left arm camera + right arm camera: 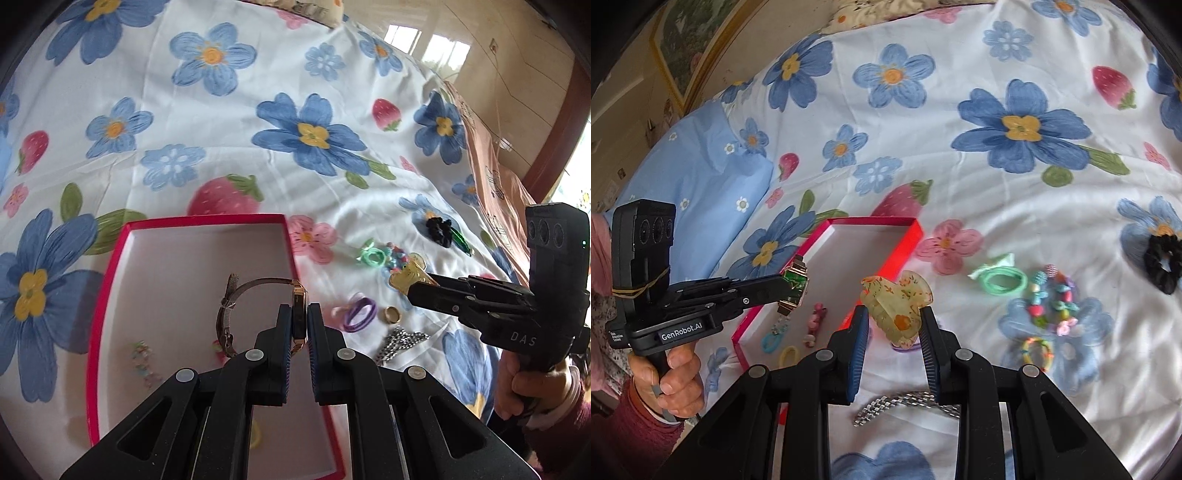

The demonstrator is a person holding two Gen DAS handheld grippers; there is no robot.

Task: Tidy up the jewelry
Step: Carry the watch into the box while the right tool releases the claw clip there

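Note:
My left gripper [300, 320] is shut on a gold-cased wristwatch [298, 317] with a brown strap, held above the open red box [110, 280]. From the right wrist view the watch [794, 286] hangs over the box [912, 236]. My right gripper [894, 325] is shut on a translucent yellow hair claw clip [895, 302], held above the bedspread right of the box. The left wrist view shows the clip [406, 278] at the right gripper's tips. Small hair ties and beads [790, 343] lie in the box.
On the floral bedspread lie a green hair tie [999, 282], a colourful bead bracelet [1052, 302], a black scrunchie [1163, 264], a metal watch band [908, 404], purple hair ties [358, 312] and a gold ring [392, 314]. A blue pillow [701, 177] is left.

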